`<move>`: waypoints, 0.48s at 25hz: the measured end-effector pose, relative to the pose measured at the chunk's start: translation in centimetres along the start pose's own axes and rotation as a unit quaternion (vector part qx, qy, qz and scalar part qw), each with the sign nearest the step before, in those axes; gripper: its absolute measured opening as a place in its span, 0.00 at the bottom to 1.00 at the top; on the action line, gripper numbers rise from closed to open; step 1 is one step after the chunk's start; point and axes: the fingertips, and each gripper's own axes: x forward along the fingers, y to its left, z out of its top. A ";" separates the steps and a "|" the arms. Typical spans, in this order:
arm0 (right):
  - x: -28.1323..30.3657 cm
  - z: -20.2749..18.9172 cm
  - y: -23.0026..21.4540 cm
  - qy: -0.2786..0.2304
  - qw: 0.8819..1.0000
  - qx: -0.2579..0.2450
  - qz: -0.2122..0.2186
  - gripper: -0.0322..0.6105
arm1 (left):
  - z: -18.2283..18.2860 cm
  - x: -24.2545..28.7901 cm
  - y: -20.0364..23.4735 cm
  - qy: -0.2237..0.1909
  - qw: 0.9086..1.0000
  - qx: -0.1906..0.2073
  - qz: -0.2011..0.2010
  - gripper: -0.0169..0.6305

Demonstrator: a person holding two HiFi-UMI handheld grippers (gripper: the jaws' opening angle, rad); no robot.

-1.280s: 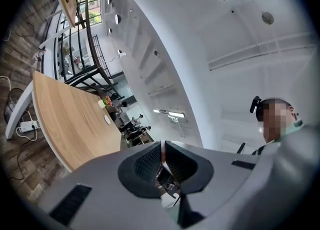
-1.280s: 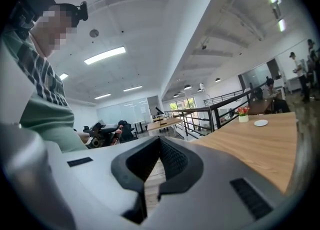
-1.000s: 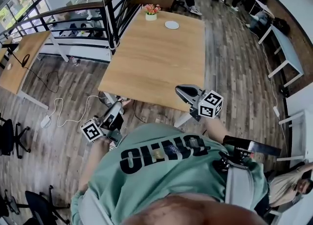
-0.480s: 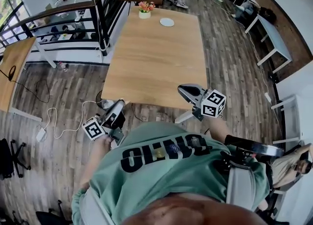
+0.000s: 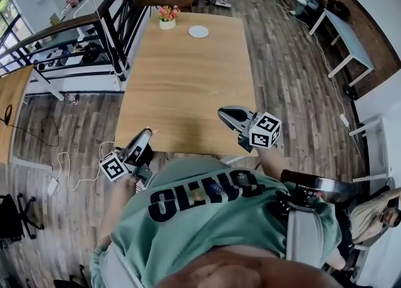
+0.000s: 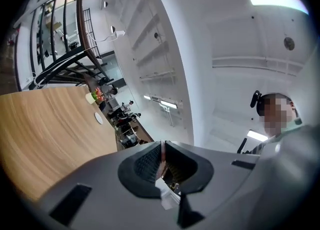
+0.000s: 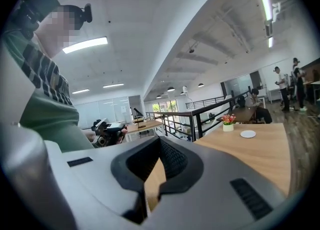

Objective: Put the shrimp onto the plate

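Wood fills the head view: a long table (image 5: 188,92) lies bare except for the white plate (image 5: 198,31) near its far edge and a flower pot (image 5: 166,22) just beside it at the far left corner. The left gripper (image 5: 145,135) hangs off the near left corner, not yet over the table, and the right gripper (image 5: 224,113) sits over the near edge toward the right corner. Both are well apart from the plate. No shrimp lies anywhere on the table, and the left tips are too small here to show a load. In the left gripper view, the left gripper (image 6: 162,146) is clenched on a thin reddish sliver that I take for the shrimp (image 6: 161,156), seen edge-on. Its long axis runs up and down along the seam of the jaws; which end is head or tail I cannot tell. Beyond it the plate (image 6: 98,118) and flower pot (image 6: 90,97) show small at the table's far end. In the right gripper view, the right gripper (image 7: 160,141) is clenched on nothing, its tips together with only table wood showing through the gap beneath, and the plate (image 7: 247,134) and flower pot (image 7: 228,126) sit far off toward the far edge. I judge this to be the carry toward the plate, with the placing not yet begun. The next move calls for bringing the left gripper the whole length of the table, probably by walking along its side, then lowering the shrimp flat over the plate's middle before letting go.
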 end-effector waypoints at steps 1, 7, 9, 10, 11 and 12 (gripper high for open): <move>-0.3 0.3 -1.8 -0.004 1.000 0.003 0.003 0.06 | 0.2 1.9 -0.1 -0.008 1.000 -0.011 0.002 0.07; -0.3 1.1 -10.8 -0.032 0.998 0.021 0.041 0.06 | 0.5 9.6 0.0 -0.006 0.999 0.021 0.040 0.07; -0.2 0.7 -13.3 -0.041 0.997 0.032 0.055 0.06 | 0.3 12.1 0.3 -0.009 0.998 0.010 0.054 0.07; -0.4 0.4 -14.6 -0.044 0.997 0.037 0.060 0.06 | -0.3 13.3 0.6 -0.002 0.998 0.013 0.062 0.07; -0.7 0.2 -15.8 -0.047 0.996 0.041 0.063 0.06 | -0.9 14.6 1.1 0.011 0.997 0.022 0.072 0.07; -1.0 -0.1 -16.9 -0.049 0.996 0.044 0.065 0.06 | -1.4 15.8 1.7 0.024 0.996 0.032 0.080 0.07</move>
